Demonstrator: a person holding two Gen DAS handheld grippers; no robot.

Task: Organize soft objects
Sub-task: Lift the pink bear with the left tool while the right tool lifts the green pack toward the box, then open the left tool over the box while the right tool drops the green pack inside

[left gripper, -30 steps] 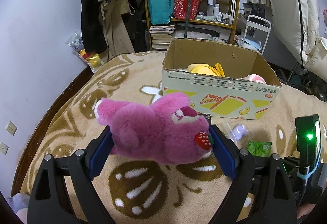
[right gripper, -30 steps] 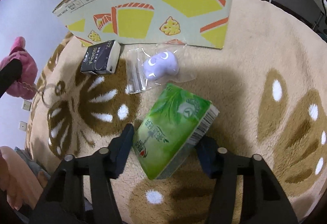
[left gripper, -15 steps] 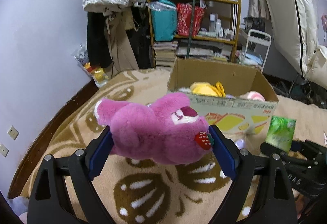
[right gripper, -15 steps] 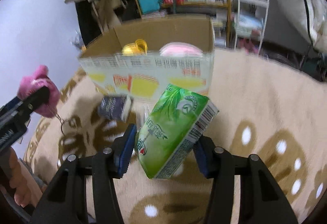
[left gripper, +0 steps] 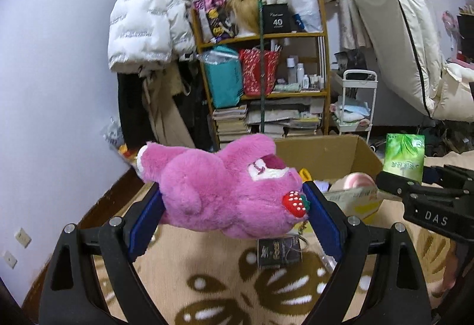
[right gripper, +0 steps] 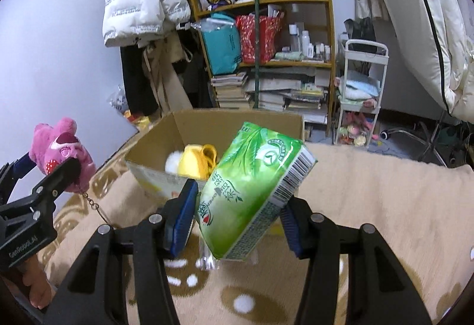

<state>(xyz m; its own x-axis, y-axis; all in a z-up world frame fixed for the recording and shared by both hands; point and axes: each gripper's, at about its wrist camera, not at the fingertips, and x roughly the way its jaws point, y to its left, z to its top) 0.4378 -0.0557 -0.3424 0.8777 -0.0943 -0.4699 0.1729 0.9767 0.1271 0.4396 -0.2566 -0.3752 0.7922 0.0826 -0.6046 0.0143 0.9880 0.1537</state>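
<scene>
My left gripper (left gripper: 234, 206) is shut on a pink plush bear (left gripper: 225, 188) with a red strawberry charm, held in the air just before the open cardboard box (left gripper: 326, 153). My right gripper (right gripper: 237, 212) is shut on a green tissue pack (right gripper: 254, 197), held above the near edge of the same box (right gripper: 237, 123). In the right wrist view the bear (right gripper: 62, 150) shows at the left in the other gripper. In the left wrist view the tissue pack (left gripper: 404, 156) shows at the right. A yellow soft item (right gripper: 198, 162) and a pink one (left gripper: 355, 179) lie inside the box.
A beige patterned blanket (left gripper: 237, 280) covers the surface. A dark small packet (left gripper: 278, 251) lies on it under the bear. A cluttered wooden shelf (left gripper: 266, 73), hanging coats (left gripper: 148, 28) and a white cart (left gripper: 355, 105) stand behind the box. A mattress (left gripper: 400, 28) leans at the right.
Both grippers have risen from the blanket with their loads. The tissue pack was lifted off the blanket and now hangs over the box's edge; the bear is higher and nearer the box.
</scene>
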